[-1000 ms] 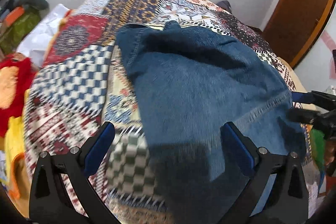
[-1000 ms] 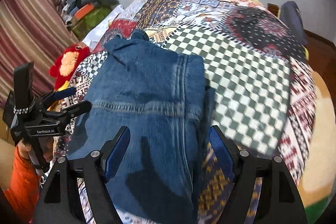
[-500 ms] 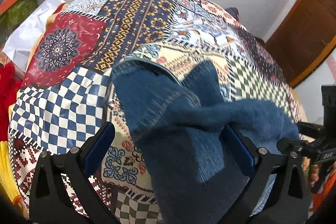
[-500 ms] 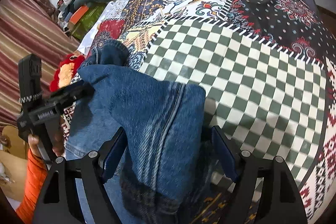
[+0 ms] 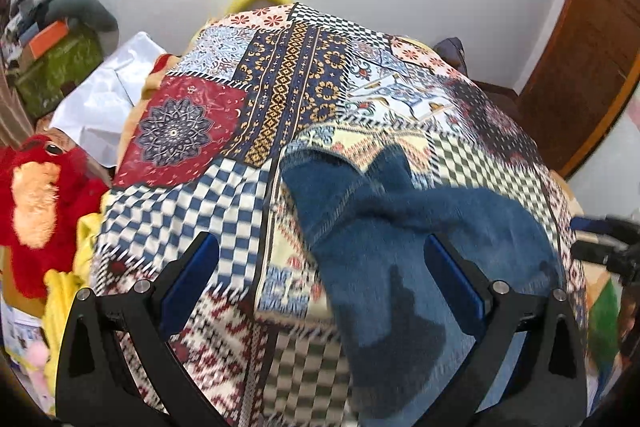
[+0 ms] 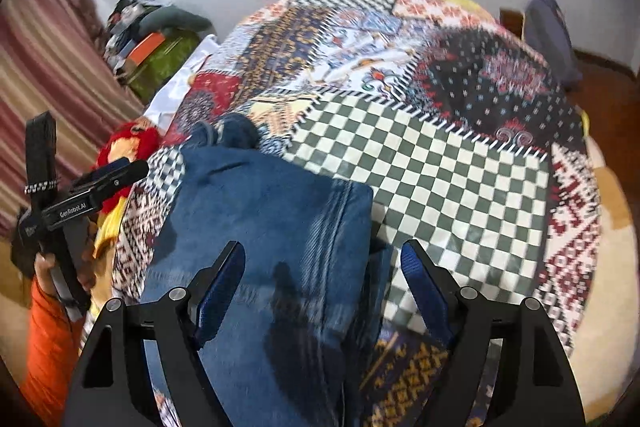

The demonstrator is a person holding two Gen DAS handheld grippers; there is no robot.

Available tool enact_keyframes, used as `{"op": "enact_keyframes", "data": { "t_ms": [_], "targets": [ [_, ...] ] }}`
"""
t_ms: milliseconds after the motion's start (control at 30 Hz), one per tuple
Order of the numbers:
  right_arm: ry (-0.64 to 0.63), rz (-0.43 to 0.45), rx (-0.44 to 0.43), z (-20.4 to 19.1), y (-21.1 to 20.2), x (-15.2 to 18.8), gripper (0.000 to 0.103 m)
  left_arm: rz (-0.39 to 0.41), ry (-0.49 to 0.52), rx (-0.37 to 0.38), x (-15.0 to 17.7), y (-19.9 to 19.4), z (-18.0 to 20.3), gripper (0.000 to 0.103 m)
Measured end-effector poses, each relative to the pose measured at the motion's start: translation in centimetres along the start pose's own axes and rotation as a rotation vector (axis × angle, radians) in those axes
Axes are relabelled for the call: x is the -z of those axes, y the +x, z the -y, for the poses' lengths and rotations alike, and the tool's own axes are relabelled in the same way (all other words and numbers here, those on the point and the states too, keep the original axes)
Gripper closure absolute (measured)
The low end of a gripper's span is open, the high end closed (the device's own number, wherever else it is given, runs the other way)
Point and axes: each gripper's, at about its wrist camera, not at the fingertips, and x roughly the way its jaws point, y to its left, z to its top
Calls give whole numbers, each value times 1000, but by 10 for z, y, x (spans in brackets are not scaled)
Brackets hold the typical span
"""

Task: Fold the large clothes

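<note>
Orange sleeve (image 6: 44, 339) only right-wrist view

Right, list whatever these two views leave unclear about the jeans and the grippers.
- Jeans, left wrist view: the near end runs off the bottom edge, under the left gripper; motion blur smears the seams.
- Jeans, right wrist view: the near end sits behind the open right gripper and is cut off by the bottom edge.
- Right gripper, left wrist view: only its fingertips show at the right edge.
</note>
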Motion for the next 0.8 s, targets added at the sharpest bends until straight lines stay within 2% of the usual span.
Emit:
{"op": "enact_keyframes", "data": {
  "t_ms": [133, 233, 367, 500, 600, 667, 800],
  "targets": [
    [-85, 19, 36, -17, -18, 17, 24, -10, 39, 10, 28, -23, 6, 0],
    [-114, 11, 48, -22, -22, 34, 24, -26, 16, 55, 53, -31, 6, 0],
    [-100, -51, 22, -17, -10, 55, 24, -99, -61, 115, 82, -20, 1, 0],
    [-15, -147, 10, 2, 18, 73, 24, -200, -144, 233, 108, 6, -1, 0],
    [95, -206, -75, 21, 38, 78, 23, -226, -239, 337, 114, 20, -9, 0],
    [163, -241, -133, 33, 49, 75, 19, -241, -285, 382, 114, 29, -13, 0],
    [169, -282, -203, 37, 70, 68, 12, -285, -335, 444, 112, 51, -10, 0]
  ]
}}
